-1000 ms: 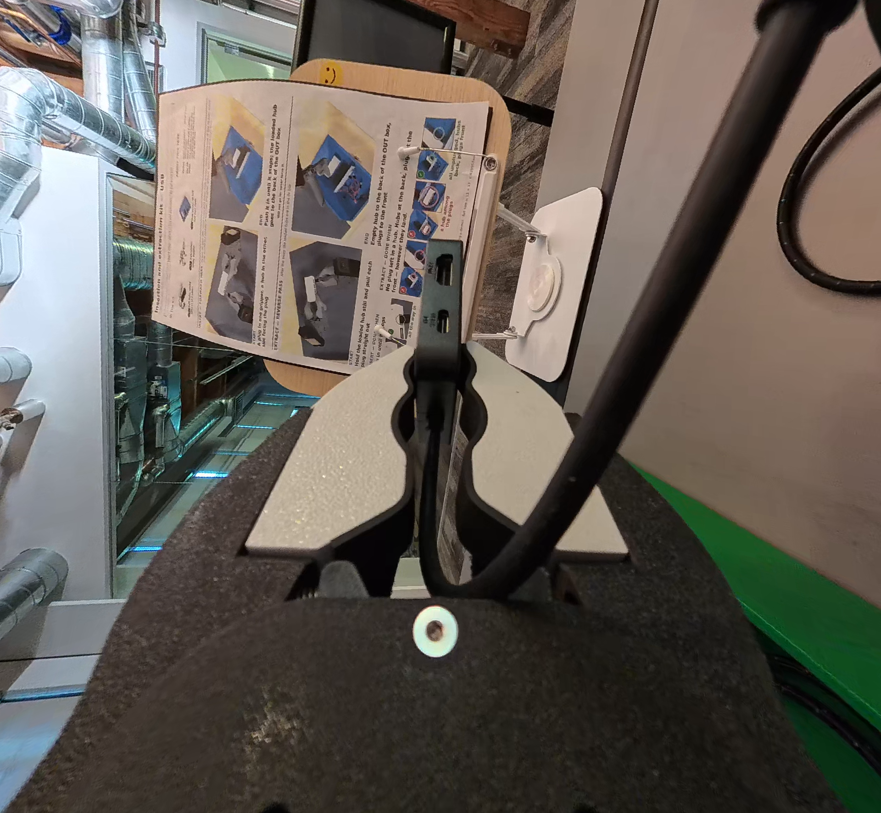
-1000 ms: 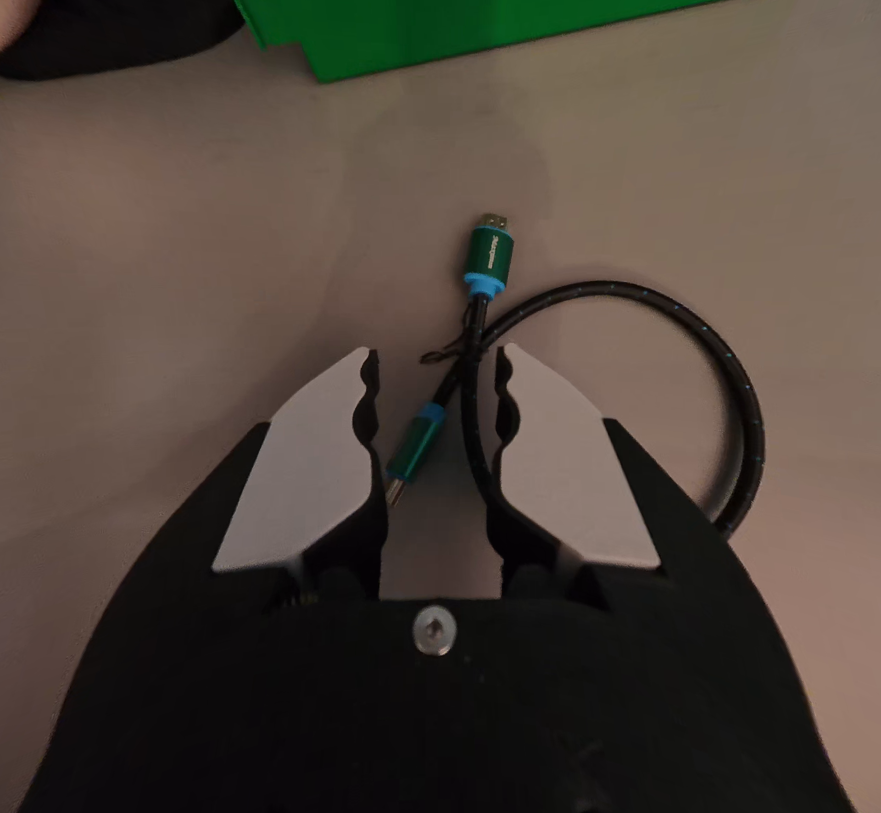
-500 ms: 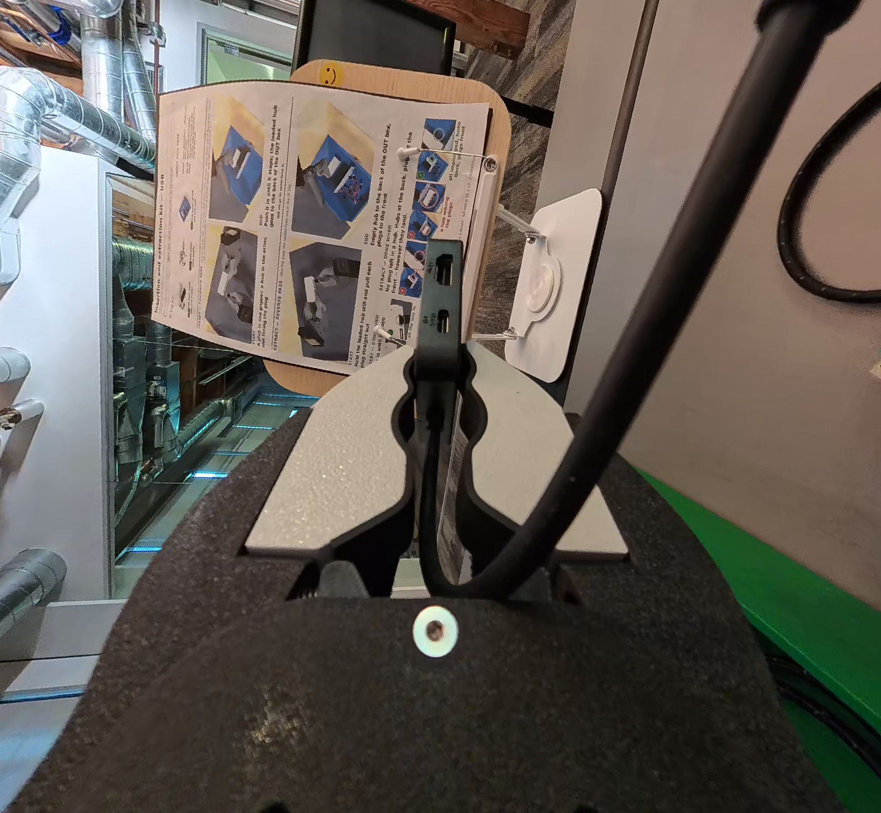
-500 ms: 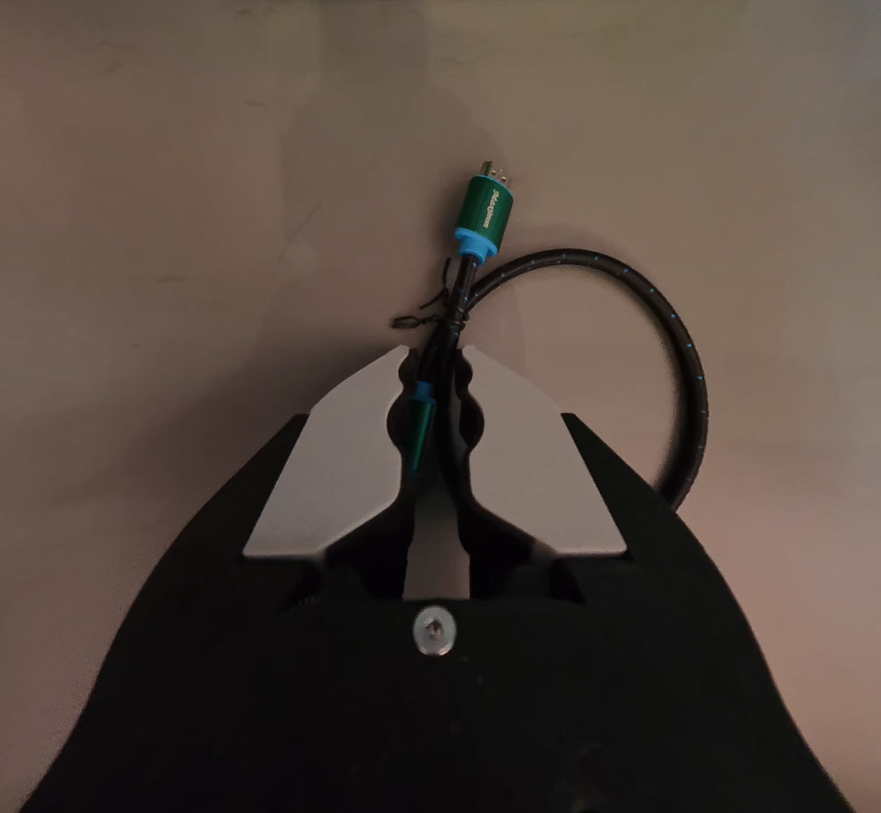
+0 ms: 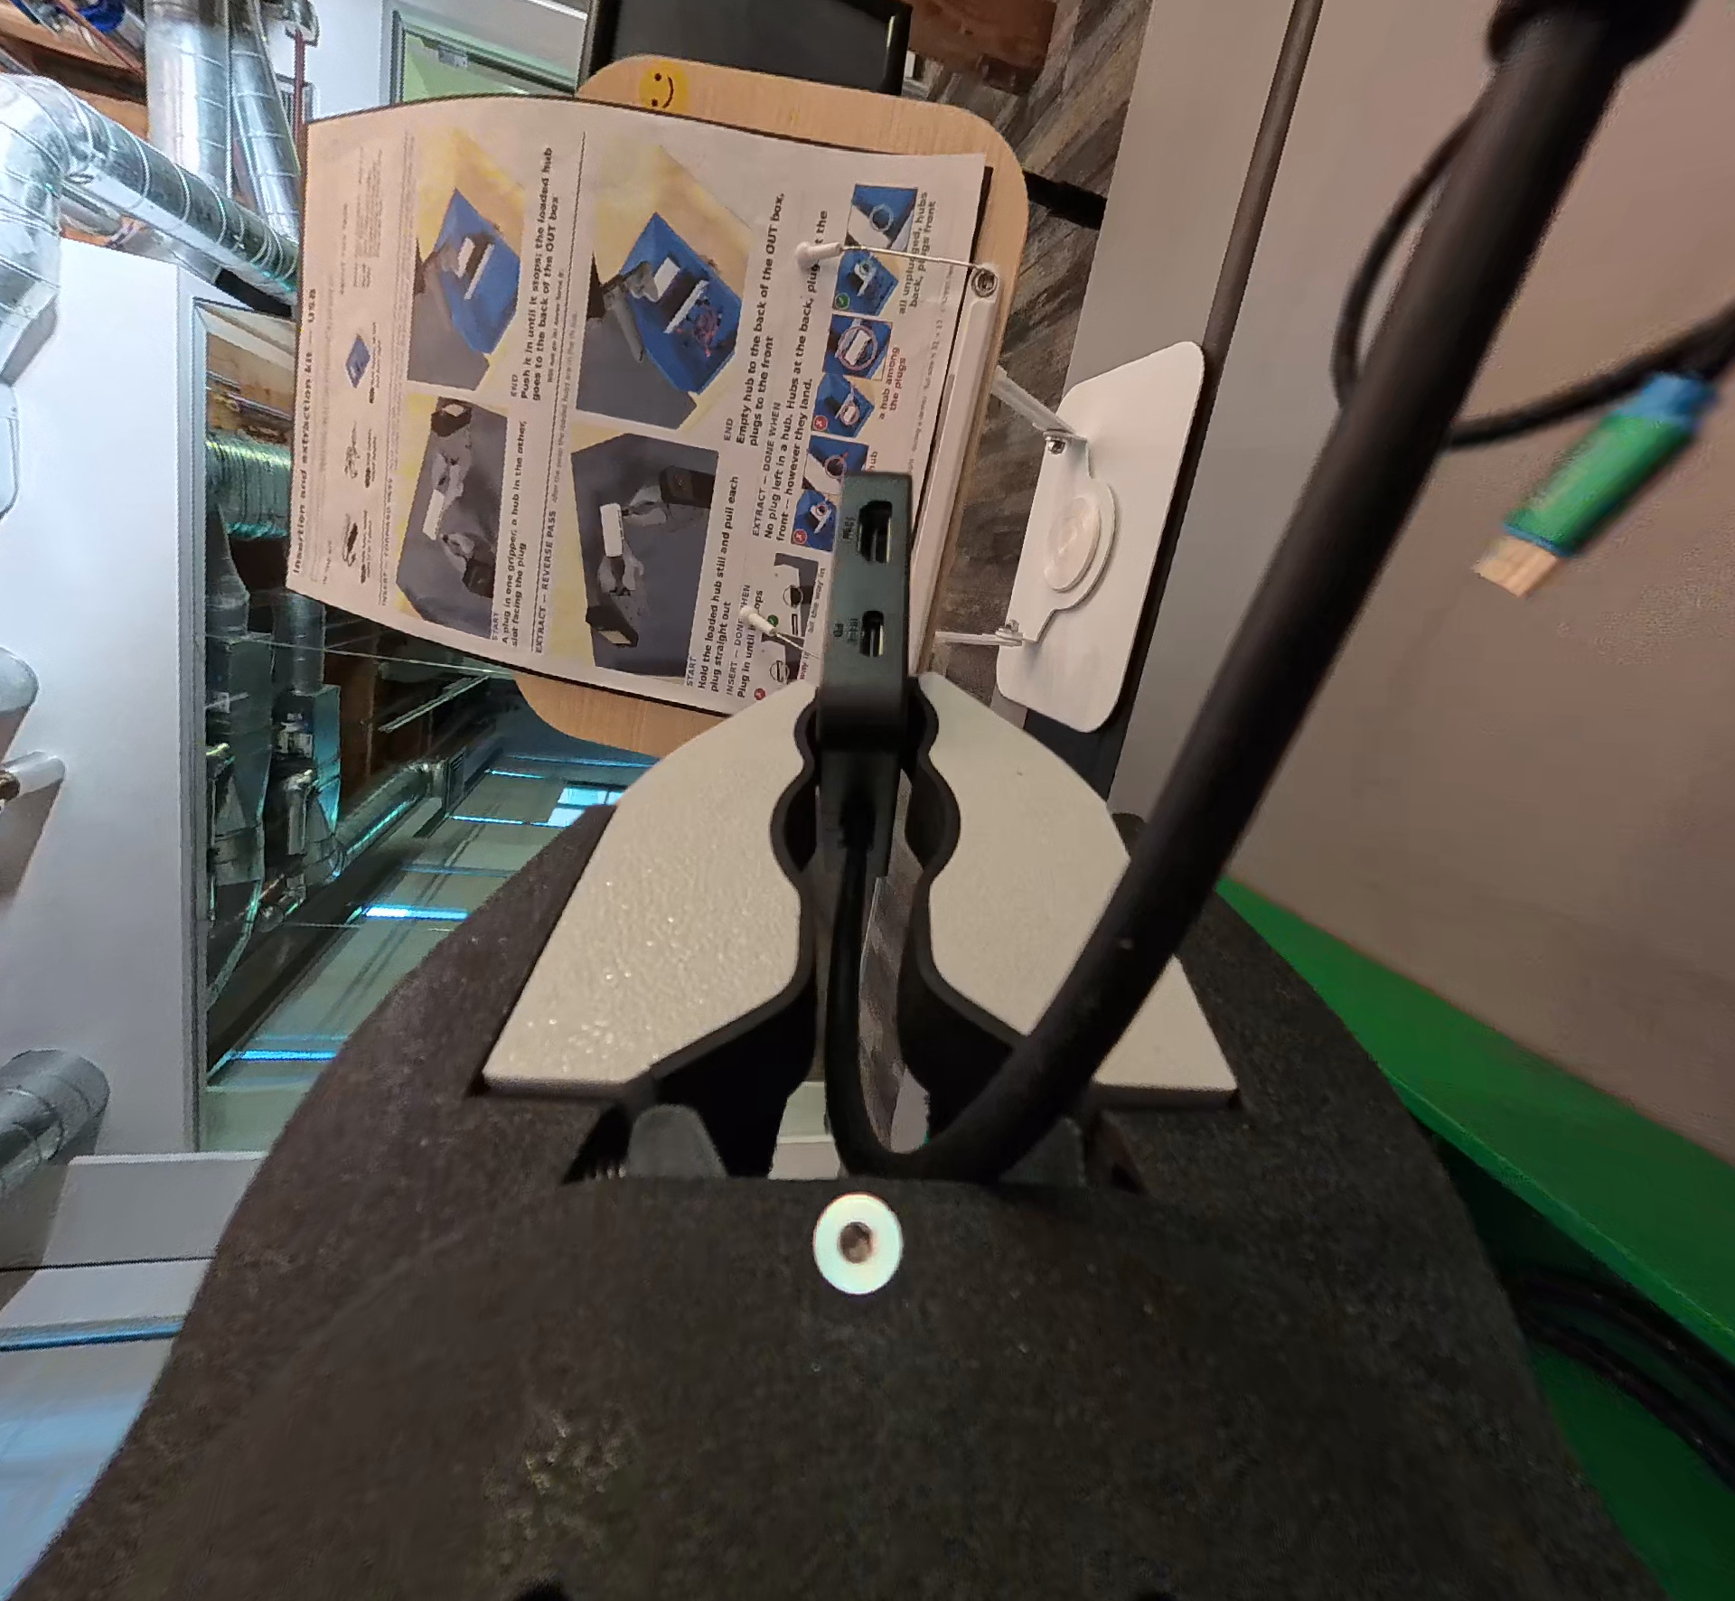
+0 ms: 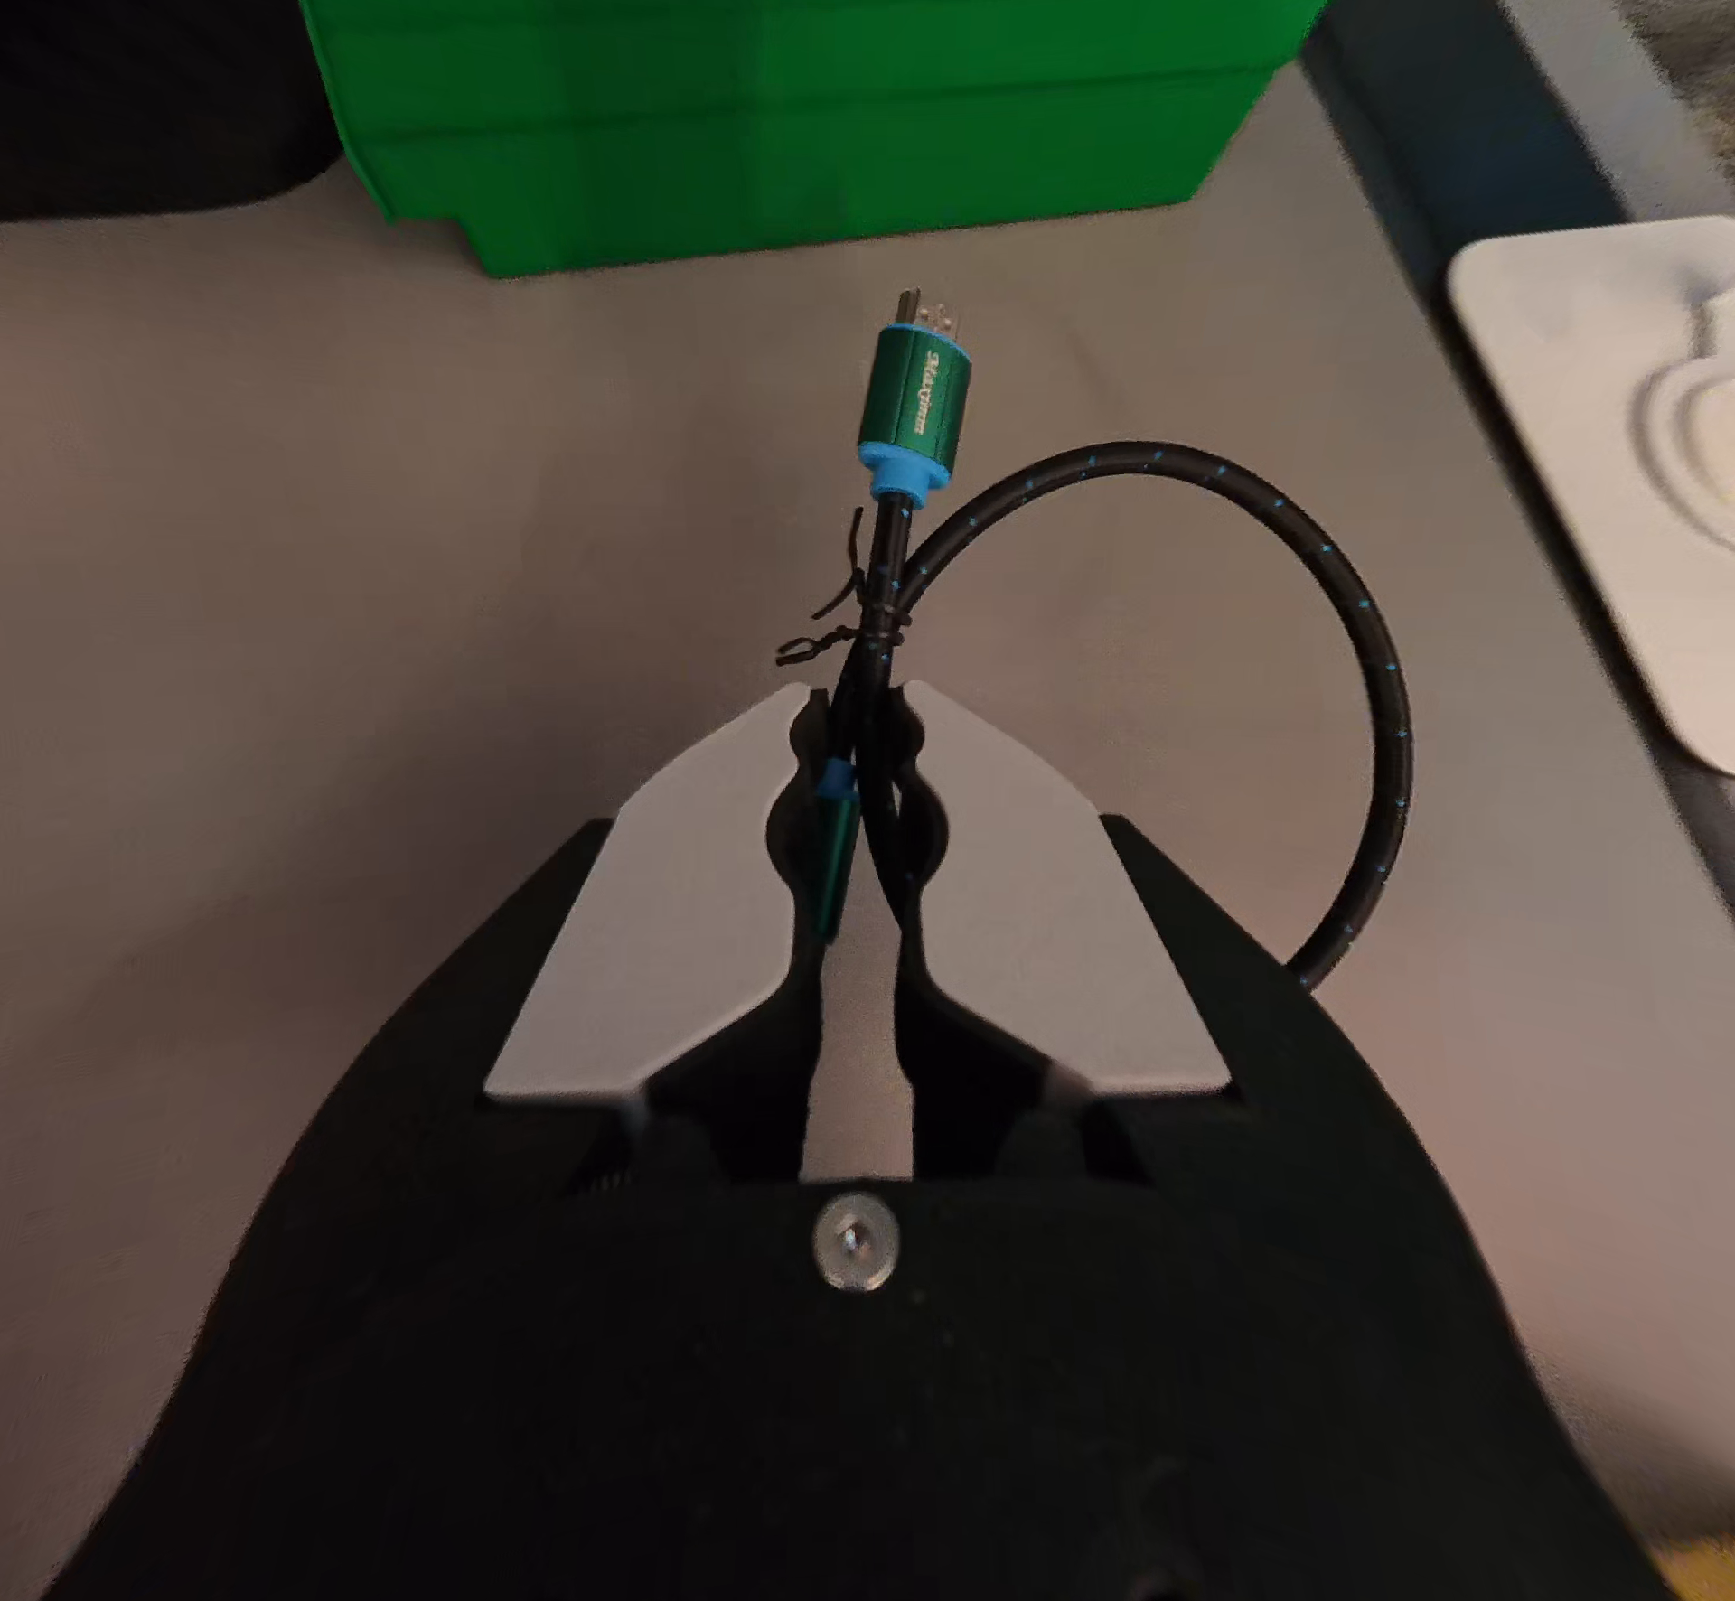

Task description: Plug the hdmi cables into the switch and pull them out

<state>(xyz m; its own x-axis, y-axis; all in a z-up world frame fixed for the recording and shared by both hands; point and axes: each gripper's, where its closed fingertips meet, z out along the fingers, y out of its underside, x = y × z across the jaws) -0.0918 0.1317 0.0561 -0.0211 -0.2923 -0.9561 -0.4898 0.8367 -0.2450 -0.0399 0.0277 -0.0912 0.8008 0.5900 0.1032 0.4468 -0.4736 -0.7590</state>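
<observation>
The left gripper (image 5: pixel 862 716) has its fingers closed on a black HDMI switch (image 5: pixel 868 589), which stands out past the fingertips with two empty ports facing the camera. A thick black lead (image 5: pixel 1249 711) leaves the switch's rear end between the fingers, loops back and rises up to the right. Beyond the fingertips stands a wooden board (image 5: pixel 995 176) carrying a printed instruction sheet (image 5: pixel 526 392). To the right of the fingers, in the air, a green HDMI plug (image 5: pixel 1596 481) with a blue collar shows, slightly blurred.

The right gripper (image 6: pixel 856 697) has its fingers clamped on a short braided black HDMI cable (image 6: pixel 1352 617), tied into a loop with a thin twist tie (image 6: pixel 836 627). One green plug (image 6: pixel 915 411) points forward beyond the fingertips; the other green plug (image 6: pixel 834 852) sits between the fingers, pointing back. The loop arcs out to the right of the fingers. Ahead of the fingertips, a green bin (image 6: pixel 798 73) rests on the grey desk (image 6: pixel 376 523). A white pad (image 6: pixel 1615 448) lies far right.
</observation>
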